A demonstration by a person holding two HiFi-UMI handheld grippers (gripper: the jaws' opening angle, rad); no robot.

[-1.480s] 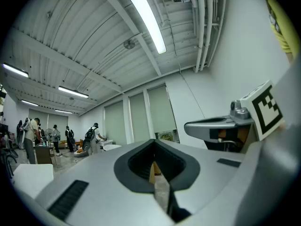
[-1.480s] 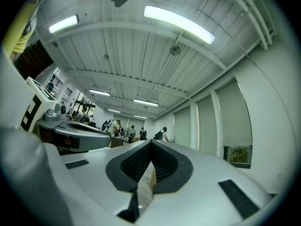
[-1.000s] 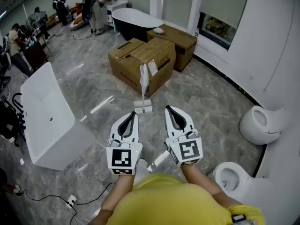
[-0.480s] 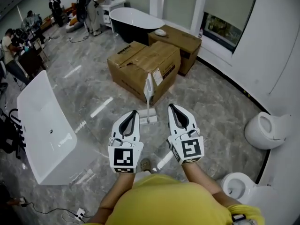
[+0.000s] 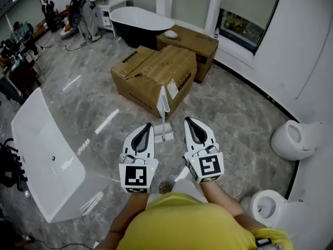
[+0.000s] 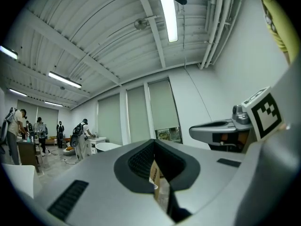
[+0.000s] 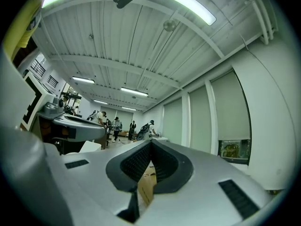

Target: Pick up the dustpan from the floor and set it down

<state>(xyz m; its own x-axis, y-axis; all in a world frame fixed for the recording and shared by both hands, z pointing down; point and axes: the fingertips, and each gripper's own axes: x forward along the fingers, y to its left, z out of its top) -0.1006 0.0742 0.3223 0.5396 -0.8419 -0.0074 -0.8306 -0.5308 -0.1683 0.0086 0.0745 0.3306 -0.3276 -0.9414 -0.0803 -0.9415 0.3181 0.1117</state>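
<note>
1. At the person's front, side by side and level: left gripper [image 5: 146, 126] and right gripper [image 5: 188, 121], both with jaws closed tip to tip and nothing between them.
2. Dustpan [image 5: 162, 137]: upright on the grey floor [image 5: 237, 113], just beyond the tips, before a cardboard box [image 5: 151, 72].
3. Bounds: white bathtub [image 5: 41, 155] left, toilet [image 5: 289, 139] right; bare floor between.

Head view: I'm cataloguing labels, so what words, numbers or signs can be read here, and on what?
No text is legible in any view.
White label on the front cardboard box: too small to read.
Marker squares on the left cube and the right cube: black-and-white patterns, no words.
</note>
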